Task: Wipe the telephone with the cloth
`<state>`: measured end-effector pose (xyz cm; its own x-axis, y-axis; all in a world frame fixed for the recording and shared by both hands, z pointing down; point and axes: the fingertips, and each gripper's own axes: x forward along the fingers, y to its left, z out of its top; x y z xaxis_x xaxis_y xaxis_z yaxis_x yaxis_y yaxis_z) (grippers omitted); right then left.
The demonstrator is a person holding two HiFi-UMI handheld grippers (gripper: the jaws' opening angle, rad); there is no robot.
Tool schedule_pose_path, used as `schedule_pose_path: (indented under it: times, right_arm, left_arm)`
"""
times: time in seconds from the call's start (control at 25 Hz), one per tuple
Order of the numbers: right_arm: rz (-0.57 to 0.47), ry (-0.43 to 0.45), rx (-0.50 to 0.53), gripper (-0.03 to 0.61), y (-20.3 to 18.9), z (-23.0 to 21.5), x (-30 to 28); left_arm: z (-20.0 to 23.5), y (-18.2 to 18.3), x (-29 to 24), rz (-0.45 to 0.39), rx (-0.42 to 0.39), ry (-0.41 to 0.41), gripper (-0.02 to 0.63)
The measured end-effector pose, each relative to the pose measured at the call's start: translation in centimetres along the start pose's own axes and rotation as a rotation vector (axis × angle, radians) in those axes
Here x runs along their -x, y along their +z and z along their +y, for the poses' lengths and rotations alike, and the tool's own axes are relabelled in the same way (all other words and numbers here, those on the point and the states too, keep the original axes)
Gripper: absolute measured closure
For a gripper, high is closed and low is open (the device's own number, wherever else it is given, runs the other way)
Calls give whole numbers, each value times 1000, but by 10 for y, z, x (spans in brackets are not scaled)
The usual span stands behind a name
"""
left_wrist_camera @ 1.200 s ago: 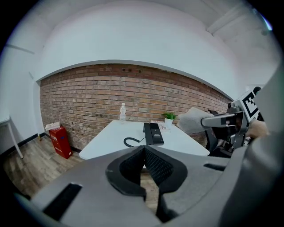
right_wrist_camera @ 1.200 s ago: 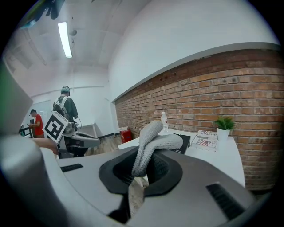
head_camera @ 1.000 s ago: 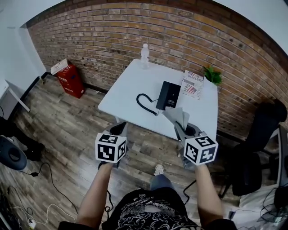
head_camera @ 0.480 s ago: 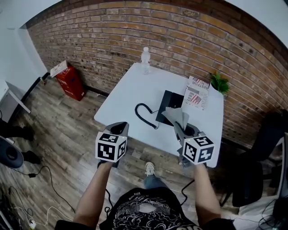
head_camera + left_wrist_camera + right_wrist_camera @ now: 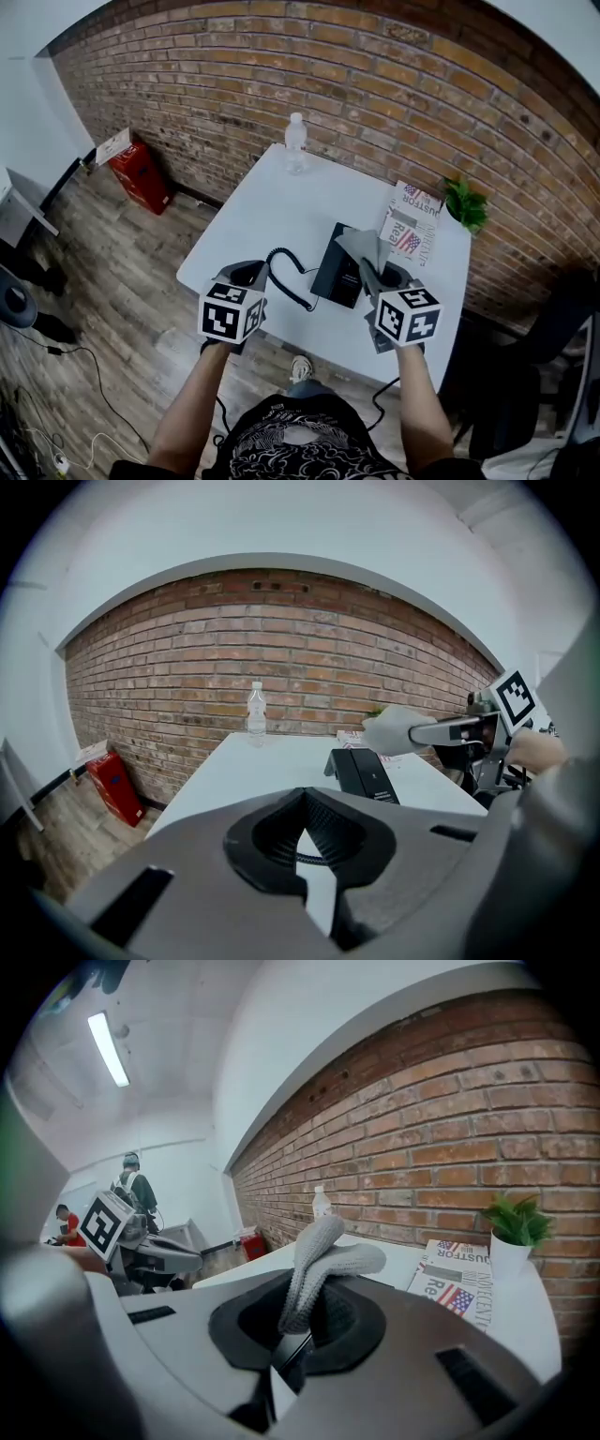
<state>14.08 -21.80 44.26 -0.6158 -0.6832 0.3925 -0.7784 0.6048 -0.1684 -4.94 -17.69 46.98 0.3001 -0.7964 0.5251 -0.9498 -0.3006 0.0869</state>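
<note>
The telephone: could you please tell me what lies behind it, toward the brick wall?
A magazine and a potted plant lie behind-right, a water bottle behind-left. The cloth covers the telephone's right rear corner in the head view.

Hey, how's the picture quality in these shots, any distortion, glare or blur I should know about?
Head view: the fisheye bows the brick wall; the table is evenly lit, without glare. Left gripper view: dark round vignette, wall arched, telephone sharp. Right gripper view: the ceiling light blows out white; the cloth is evenly lit.
</note>
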Motion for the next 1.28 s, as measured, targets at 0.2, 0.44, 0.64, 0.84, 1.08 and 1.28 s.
schedule_pose_path:
  times: [0.2, 0.44, 0.64, 0.84, 1.08, 1.28]
  right_arm:
    - [19, 21, -12, 568, 6, -19, -35]
    - [28, 35, -21, 568, 13, -39, -65]
    - [24, 15, -31, 568, 17, -55, -80]
    - [56, -8, -11, 568, 9, -61, -92]
    - [116, -5, 4, 568, -10, -50, -106]
    - [146, -57, -15, 568, -25, -43, -106]
  left_arm:
    - [8, 10, -29, 24, 2, 11, 607]
    - [11, 19, -60, 48, -2, 17, 607]
    - [4, 21, -79, 73, -14, 1, 607]
    - [5, 17, -83, 90, -12, -4, 607]
    - [7, 15, -87, 75, -24, -43, 607]
    - [9, 6, -87, 83, -42, -116, 607]
